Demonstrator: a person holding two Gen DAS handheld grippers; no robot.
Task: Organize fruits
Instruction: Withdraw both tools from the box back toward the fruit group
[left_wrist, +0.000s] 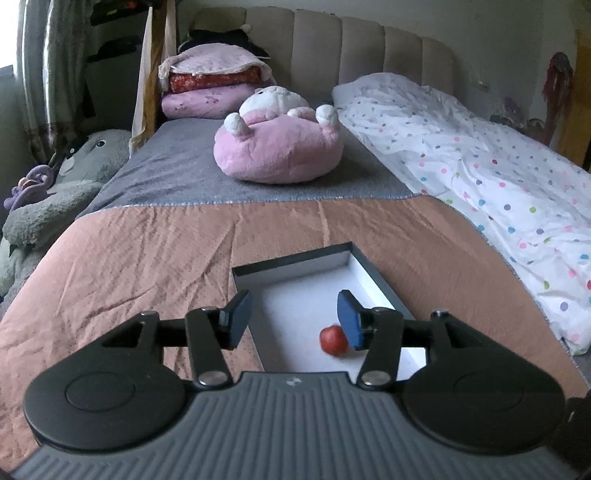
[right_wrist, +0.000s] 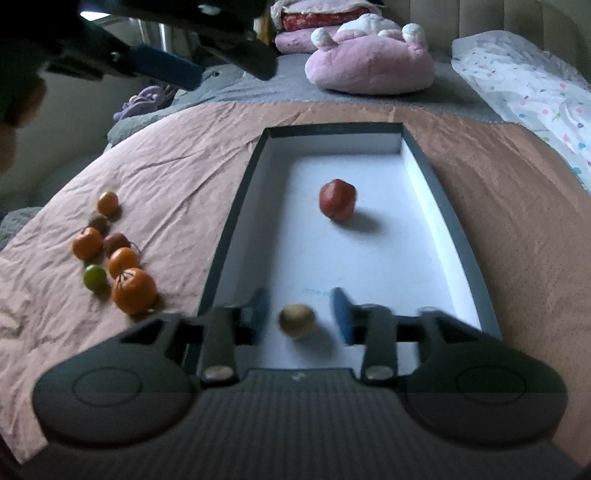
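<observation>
On a bed spread with a pinkish-brown quilt (right_wrist: 177, 173), a shallow grey-rimmed box (right_wrist: 236, 206) with a white floor holds two pieces of fruit. The right gripper (right_wrist: 301, 314) hangs over the box's near end, jaws apart, with a tan round fruit (right_wrist: 297, 319) lying loose on the floor between the blue pads, touched by neither. A red fruit (right_wrist: 338, 199) sits farther in, toward 12 o'clock from the tan one. The left gripper (left_wrist: 293, 319) is also parted and empty; in its own view the red fruit (left_wrist: 333, 340) lies just below its right pad. At 9 o'clock of the box, a cluster of small fruit (right_wrist: 118, 254) (mostly orange, one green, two darker) waits on the quilt. A pink plush toy (left_wrist: 279, 142) rests toward the headboard at 12 o'clock.
</observation>
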